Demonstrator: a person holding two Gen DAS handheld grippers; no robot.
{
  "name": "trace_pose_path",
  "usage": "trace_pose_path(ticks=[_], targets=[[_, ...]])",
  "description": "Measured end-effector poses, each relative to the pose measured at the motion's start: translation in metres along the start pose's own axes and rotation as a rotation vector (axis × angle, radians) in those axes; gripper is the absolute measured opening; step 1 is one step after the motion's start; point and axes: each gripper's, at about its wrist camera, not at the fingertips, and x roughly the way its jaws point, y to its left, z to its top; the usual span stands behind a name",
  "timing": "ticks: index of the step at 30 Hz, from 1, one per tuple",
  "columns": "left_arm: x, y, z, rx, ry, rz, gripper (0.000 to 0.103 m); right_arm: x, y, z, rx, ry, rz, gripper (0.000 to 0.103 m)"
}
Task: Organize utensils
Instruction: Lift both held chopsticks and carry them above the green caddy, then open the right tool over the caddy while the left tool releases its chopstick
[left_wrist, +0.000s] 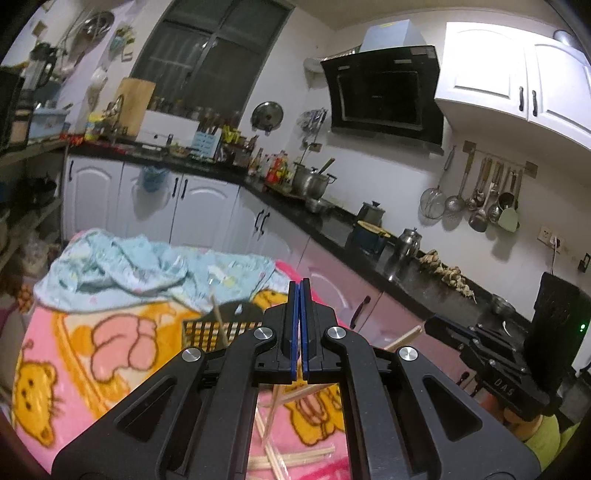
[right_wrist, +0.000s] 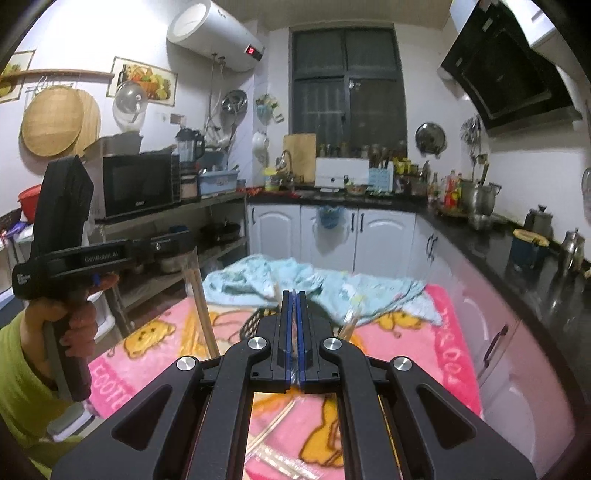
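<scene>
Several wooden chopsticks (left_wrist: 291, 456) lie loose on the pink cartoon blanket (left_wrist: 92, 354) under my left gripper (left_wrist: 299, 291). In the right wrist view the left gripper (right_wrist: 177, 240) is shut on a clear-wrapped pair of chopsticks (right_wrist: 201, 306) that hangs down from it. My right gripper (right_wrist: 294, 299) is shut with something thin, pale and wrapped between its pads; I cannot tell what it is. A dark mesh utensil basket (left_wrist: 218, 330) (right_wrist: 255, 321) sits just ahead of both grippers, with a chopstick (left_wrist: 217, 312) standing in it. More loose chopsticks (right_wrist: 275, 428) lie below the right gripper.
A crumpled light-blue cloth (left_wrist: 147, 269) (right_wrist: 280, 277) lies on the blanket behind the basket. Black kitchen counters (left_wrist: 369, 254) with pots and bottles run along the right and back. A metal shelf with a microwave (right_wrist: 138, 184) stands at the left.
</scene>
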Motion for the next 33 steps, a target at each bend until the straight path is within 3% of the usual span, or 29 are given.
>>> trace_pose_path(ticks=[20, 33], targets=[[0.024, -0.017, 0.081, 0.073, -0.121, 0.028, 0.000, 0.005, -0.037, 0.079, -0.032, -0.131, -0.140, 0.002], [0.056, 0.000, 0.097, 0.063, -0.147, 0.090, 0.000, 0.044, -0.056, 0.092, -0.036, -0.087, -0.196, 0.002]])
